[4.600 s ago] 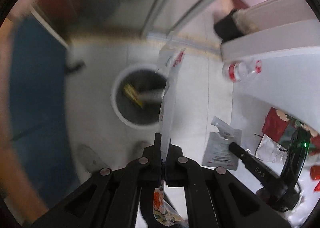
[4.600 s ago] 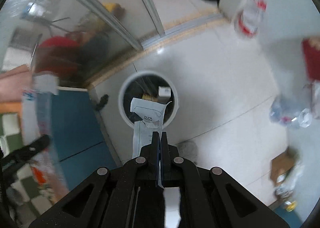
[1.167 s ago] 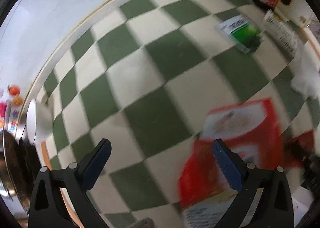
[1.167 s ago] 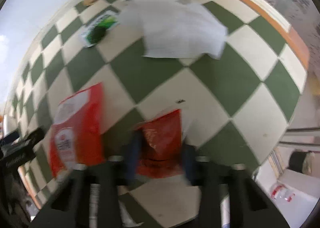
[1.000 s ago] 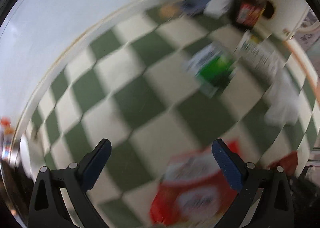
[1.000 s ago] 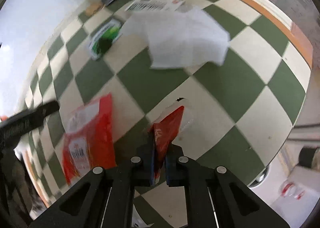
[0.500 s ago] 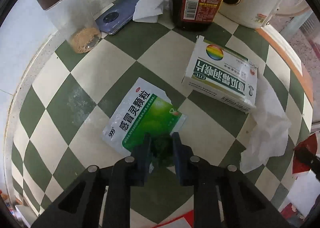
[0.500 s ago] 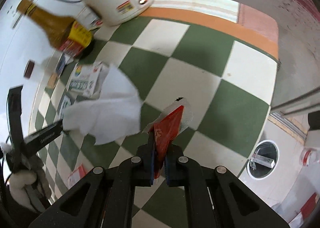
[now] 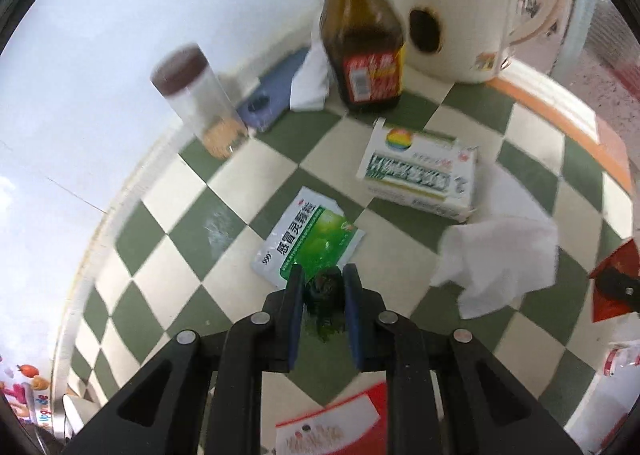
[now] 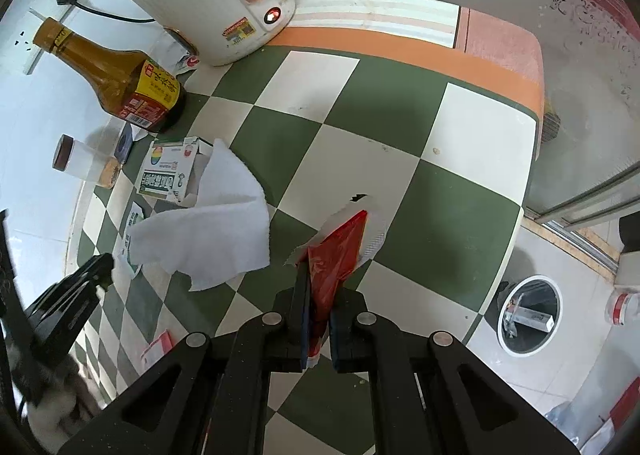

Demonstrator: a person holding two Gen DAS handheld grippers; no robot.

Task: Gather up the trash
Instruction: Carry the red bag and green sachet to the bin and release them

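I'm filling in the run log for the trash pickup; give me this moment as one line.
left gripper: shut on green sachet | right gripper: shut on red wrapper | bin: on floor past table edge

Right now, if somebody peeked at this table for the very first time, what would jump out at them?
Probably the green and cream checkered tabletop, strewn with litter. The right tongs pinch a crinkly red plastic wrapper near the table's edge, and the left tongs grip a green and white foil sachet. A big crumpled white paper napkin sprawls between them, with a tall brown glass sauce bottle standing behind.
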